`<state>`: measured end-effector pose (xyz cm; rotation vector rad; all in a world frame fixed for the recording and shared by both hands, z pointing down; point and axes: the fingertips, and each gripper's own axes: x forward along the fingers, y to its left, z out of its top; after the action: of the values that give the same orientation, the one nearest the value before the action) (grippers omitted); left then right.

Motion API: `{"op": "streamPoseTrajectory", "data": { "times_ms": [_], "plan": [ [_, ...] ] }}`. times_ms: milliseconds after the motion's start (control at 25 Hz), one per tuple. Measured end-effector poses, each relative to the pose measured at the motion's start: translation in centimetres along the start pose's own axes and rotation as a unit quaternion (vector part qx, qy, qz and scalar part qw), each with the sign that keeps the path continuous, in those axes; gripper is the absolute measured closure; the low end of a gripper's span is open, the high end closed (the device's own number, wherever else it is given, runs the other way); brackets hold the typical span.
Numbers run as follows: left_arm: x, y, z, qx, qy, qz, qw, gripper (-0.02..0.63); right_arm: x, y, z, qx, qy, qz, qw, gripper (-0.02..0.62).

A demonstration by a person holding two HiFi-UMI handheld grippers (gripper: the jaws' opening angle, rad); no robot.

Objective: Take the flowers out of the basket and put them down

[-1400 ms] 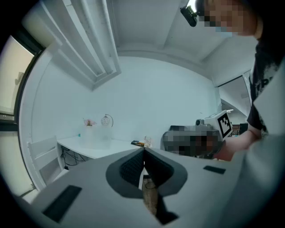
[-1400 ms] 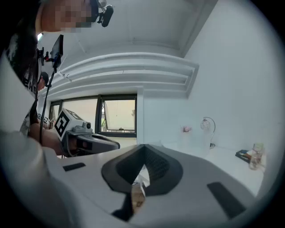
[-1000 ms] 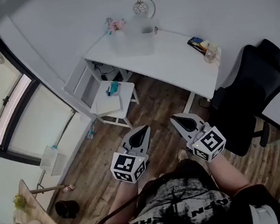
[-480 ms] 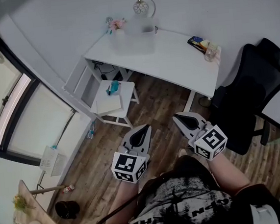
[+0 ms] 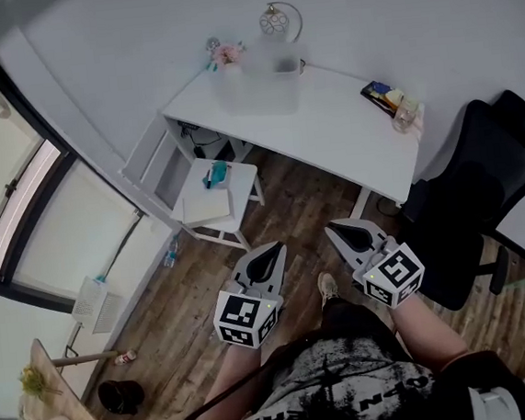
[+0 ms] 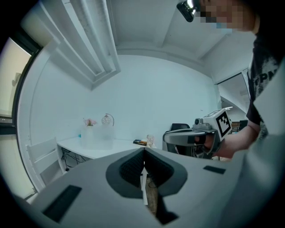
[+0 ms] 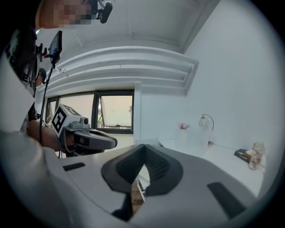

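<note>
Camera setup: one up top, one riding each tool

The head view looks steeply down from high up, taking in the white bench (image 5: 327,115), the wood floor (image 5: 289,202) and both tools close below. The left tool (image 5: 269,255) camera looks roughly level along its own jaws at the far-off bench, with the right tool (image 5: 342,236) at its right edge. The right tool's camera mirrors that, with the left tool at its left. All three views share the bench and the round lamp (image 5: 276,18).

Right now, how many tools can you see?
2. The left tool hangs over the wooden floor; the right tool is beside it, nearer the black office chair. Both are shut and empty. None looks hidden.
</note>
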<state>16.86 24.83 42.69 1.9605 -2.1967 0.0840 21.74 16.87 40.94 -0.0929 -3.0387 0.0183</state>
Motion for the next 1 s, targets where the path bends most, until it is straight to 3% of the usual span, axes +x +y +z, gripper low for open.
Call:
{"op": "streamPoseTrajectory", "data": {
  "times_ms": [600, 1000],
  "plan": [
    [10.4, 7.1, 2.0, -0.026, 0.004, 0.043, 0.9987, 0.592, 8.9, -9.3, -0.3, -0.043, 0.018, 0.055, 0.997, 0.580],
    [17.5, 10.5, 3.4, -0.035, 0.007, 0.082, 0.9960, 0.592, 13.3, -16.3, -0.4, -0.037, 0.022, 0.099, 0.994, 0.580]
  ]
}}
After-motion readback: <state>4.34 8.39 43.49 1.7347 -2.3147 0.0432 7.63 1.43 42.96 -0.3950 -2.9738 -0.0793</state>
